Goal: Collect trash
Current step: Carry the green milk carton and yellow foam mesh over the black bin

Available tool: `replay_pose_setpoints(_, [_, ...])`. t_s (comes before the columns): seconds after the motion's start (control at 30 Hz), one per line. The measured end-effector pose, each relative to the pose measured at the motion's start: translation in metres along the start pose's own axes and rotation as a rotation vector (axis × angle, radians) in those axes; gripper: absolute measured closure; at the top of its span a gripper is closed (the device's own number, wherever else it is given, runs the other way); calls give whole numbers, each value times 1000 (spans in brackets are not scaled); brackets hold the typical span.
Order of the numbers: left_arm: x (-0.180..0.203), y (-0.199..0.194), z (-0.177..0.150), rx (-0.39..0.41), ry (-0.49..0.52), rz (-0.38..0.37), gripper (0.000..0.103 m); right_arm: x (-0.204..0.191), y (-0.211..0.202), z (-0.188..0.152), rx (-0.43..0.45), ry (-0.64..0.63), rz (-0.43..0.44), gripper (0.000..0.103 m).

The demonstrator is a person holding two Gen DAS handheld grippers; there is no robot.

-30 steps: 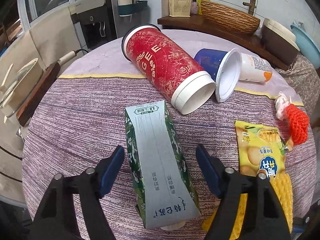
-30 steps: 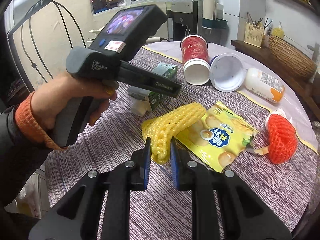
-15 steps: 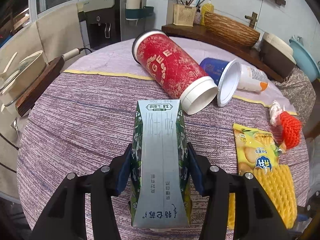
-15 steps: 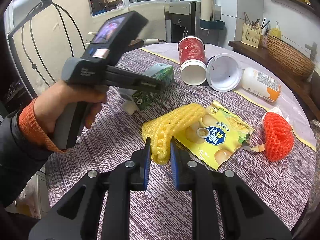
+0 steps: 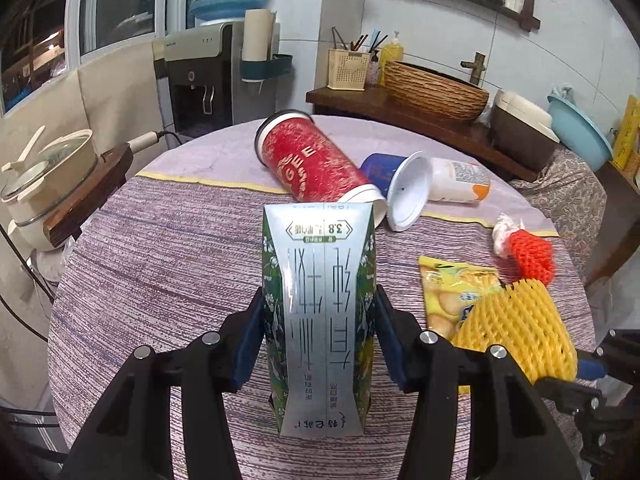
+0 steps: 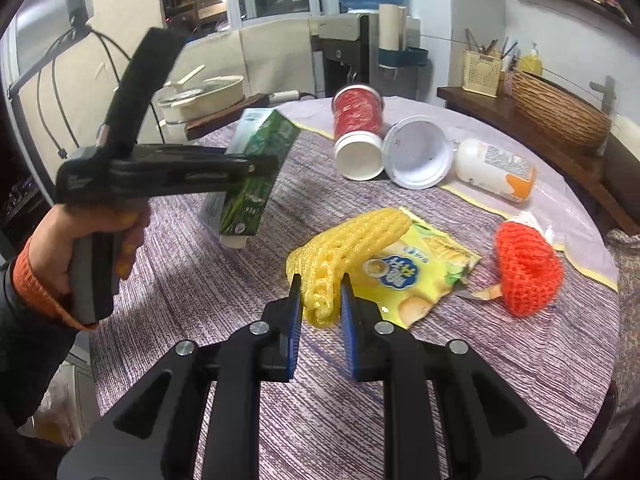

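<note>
Left gripper [image 5: 320,344] clamps the carton [image 5: 320,320], red can [image 5: 316,168] lying beyond; right gripper [image 6: 319,312] pinches yellow netting [image 6: 344,244] beside the snack bag [image 6: 420,268].

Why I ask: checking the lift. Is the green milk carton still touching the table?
Apart. In the right wrist view the green milk carton, clamped in the left gripper, hangs tilted with tablecloth visible beneath its lower end.
</note>
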State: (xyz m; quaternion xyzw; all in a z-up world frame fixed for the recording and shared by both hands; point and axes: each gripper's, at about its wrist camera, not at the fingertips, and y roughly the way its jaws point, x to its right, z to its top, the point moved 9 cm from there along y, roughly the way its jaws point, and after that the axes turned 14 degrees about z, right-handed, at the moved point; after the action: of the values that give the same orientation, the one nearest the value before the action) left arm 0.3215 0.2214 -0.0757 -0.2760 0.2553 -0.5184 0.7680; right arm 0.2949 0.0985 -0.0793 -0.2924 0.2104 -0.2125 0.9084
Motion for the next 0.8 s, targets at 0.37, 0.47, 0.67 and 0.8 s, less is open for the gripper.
replay_pose_setpoints(0.37, [56, -42, 14, 73, 61, -92, 52, 39, -54, -5, 81, 65, -71, 85])
replay_pose_setpoints(0.47, [82, -53, 19, 90, 86, -132, 52, 53, -73, -12, 101, 87, -99, 85])
replay_pose_setpoints(0.67, [134, -70, 20, 107, 122, -208, 52, 80, -108, -28, 132, 128, -153, 85])
replay_pose_setpoints(0.8, [183, -81, 15, 111, 164, -276, 52, 111, -137, -50, 149, 189, -217, 85])
